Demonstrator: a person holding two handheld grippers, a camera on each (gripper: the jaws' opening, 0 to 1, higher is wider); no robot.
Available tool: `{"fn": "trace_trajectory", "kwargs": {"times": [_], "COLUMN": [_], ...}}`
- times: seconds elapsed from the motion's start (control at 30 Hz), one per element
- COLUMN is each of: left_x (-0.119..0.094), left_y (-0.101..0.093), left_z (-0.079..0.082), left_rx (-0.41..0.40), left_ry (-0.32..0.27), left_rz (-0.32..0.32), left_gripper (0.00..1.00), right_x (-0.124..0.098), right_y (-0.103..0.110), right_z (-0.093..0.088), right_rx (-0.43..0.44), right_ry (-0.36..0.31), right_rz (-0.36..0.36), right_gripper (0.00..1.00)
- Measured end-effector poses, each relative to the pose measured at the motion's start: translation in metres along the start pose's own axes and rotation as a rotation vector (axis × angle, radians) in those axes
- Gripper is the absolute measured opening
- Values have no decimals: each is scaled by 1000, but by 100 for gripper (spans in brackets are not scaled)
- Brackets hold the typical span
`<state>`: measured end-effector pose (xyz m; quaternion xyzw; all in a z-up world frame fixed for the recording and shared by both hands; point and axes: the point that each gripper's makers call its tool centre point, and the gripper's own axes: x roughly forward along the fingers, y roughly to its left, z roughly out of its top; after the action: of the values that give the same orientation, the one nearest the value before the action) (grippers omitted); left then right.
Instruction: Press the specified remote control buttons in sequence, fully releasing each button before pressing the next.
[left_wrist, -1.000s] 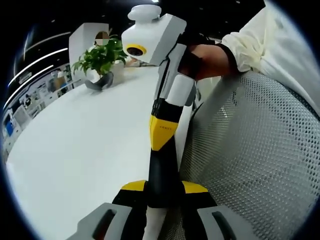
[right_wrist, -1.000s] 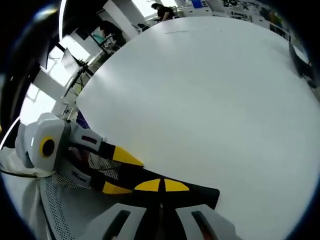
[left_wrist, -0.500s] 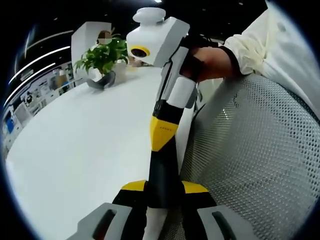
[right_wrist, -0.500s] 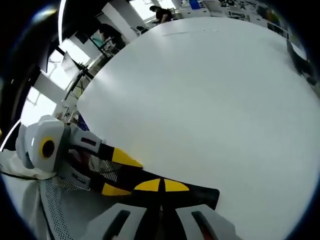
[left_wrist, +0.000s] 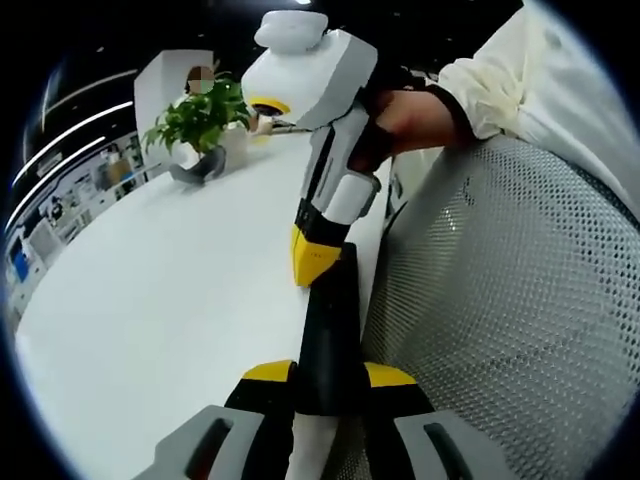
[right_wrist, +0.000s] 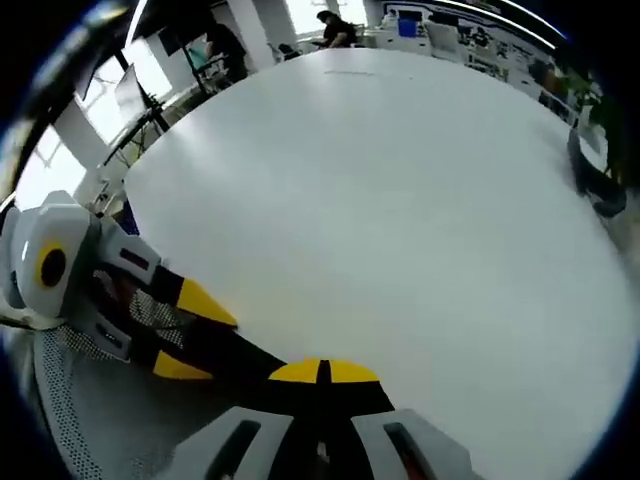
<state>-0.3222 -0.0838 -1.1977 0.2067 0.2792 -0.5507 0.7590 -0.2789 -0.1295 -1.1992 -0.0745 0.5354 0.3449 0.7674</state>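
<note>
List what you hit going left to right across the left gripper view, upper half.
Shelving in the background → potted plant on the white table → the right tool's white body → the hand holding it → cream sleeve above the mesh chair back.

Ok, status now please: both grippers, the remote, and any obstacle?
Right gripper shut, left gripper jaws unclear, tips meeting at table edge. Remote position: cannot tell. Mesh chair back close beside; potted plant far across.
</note>
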Motion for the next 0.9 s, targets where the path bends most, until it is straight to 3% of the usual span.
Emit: {"fn": "trace_trajectory", "kwargs": {"times": [0.17, 0.5, 0.9], "left_x": [0, 0, -1], "left_y": [0, 4, 6], "left_z": [0, 0, 0], "left_rx": [3, -2, -19], "left_ry": [1, 9, 12], "left_rz": [1, 14, 21], "left_gripper": [24, 25, 25], "right_x": [-3, -8, -7], "right_y": [3, 18, 28], "right_z": [3, -3, -4], "right_rx": [10, 104, 59], "right_ry": [-16, 45, 61], "right_rz": [10, 104, 127], "right_gripper": [0, 0, 0]}}
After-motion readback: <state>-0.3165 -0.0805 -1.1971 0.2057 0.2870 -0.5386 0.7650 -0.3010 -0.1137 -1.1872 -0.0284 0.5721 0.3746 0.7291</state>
